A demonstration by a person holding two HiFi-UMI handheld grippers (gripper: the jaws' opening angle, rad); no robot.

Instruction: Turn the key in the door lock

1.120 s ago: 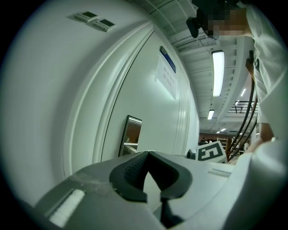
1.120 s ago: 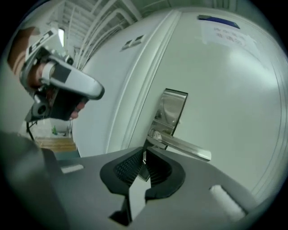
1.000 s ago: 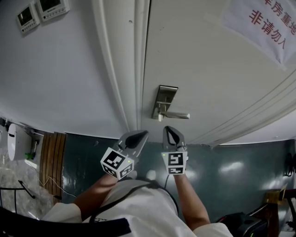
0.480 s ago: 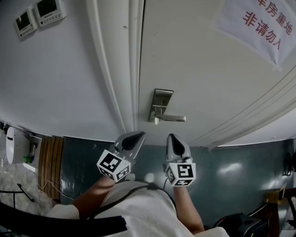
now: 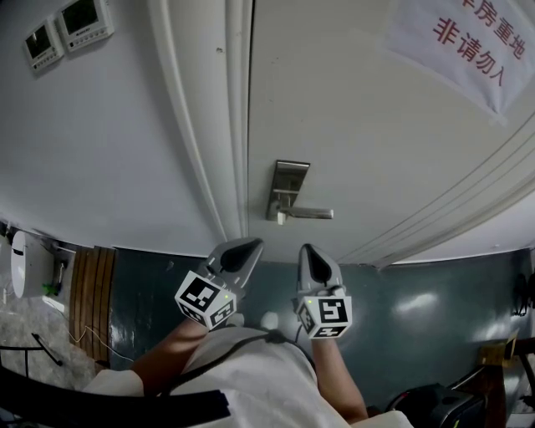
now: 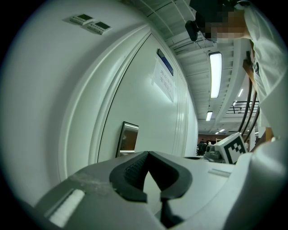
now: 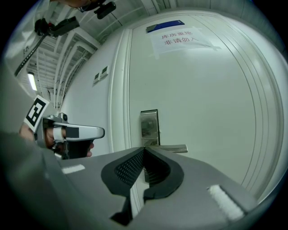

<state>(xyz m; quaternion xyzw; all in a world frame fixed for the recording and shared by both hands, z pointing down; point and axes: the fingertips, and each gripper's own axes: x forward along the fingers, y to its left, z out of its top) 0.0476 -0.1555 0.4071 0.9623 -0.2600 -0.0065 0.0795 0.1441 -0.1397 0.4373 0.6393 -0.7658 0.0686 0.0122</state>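
The steel lock plate (image 5: 288, 185) with its lever handle (image 5: 306, 214) sits on the white door (image 5: 368, 125). A small pale piece (image 5: 279, 219) shows under the lever's base; whether it is the key I cannot tell. My right gripper (image 5: 308, 249) is shut and empty, a short way below the lever. In the right gripper view its tips (image 7: 144, 149) meet in front of the lock plate (image 7: 149, 127) and lever (image 7: 170, 148). My left gripper (image 5: 247, 246) is also shut and empty, below the door frame. The lock plate (image 6: 129, 137) lies ahead of its tips (image 6: 147, 153).
A paper sign with red characters (image 5: 468, 42) hangs high on the door. Two wall control panels (image 5: 67, 25) are at the upper left. The door frame mouldings (image 5: 209, 125) run beside the lock. A dark floor (image 5: 401, 309), a slatted wooden panel (image 5: 92, 292) and a black bag (image 5: 443, 405) lie below.
My right gripper has drawn back from the lever handle and rolled, so its marker cube faces differently. The left gripper has held still.
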